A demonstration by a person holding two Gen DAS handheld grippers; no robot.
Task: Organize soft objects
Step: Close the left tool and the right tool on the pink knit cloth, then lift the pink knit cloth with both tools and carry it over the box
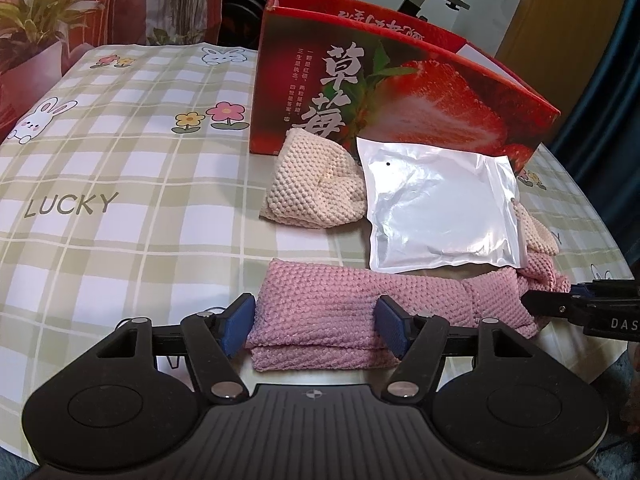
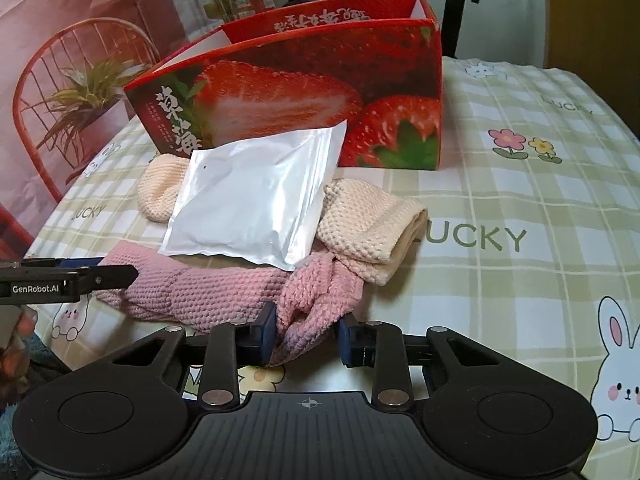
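The pink knitted cloth lies folded on the checked tablecloth, in front of the red strawberry box, near the table's front edge. Its one end sits between the fingers of the left gripper; its bunched, knotted other end sits between the fingers of the right gripper.

A white plastic pouch lies between the pink cloth and the box, its near edge overlapping the cloth. Under the pouch, just in front of the box, lies a cream knitted cloth, showing on both sides of the pouch.

Edges and room: the box stands open-topped, behind everything else. To the side of the box away from the right gripper, the tablecloth is bare print only, "LUCKY" lettering and rabbits. In the right wrist view the tablecloth on the box's other side is likewise open.

Left gripper: jaws wide apart, straddling the folded end; the left pad touches the cloth's edge, the right pad rests against its top. Not clamped.

Right gripper: jaws partly apart around the knot; the left pad presses the fabric, while the right pad stands just clear of it. Its fingertip shows at the cloth's far end in the left wrist view.
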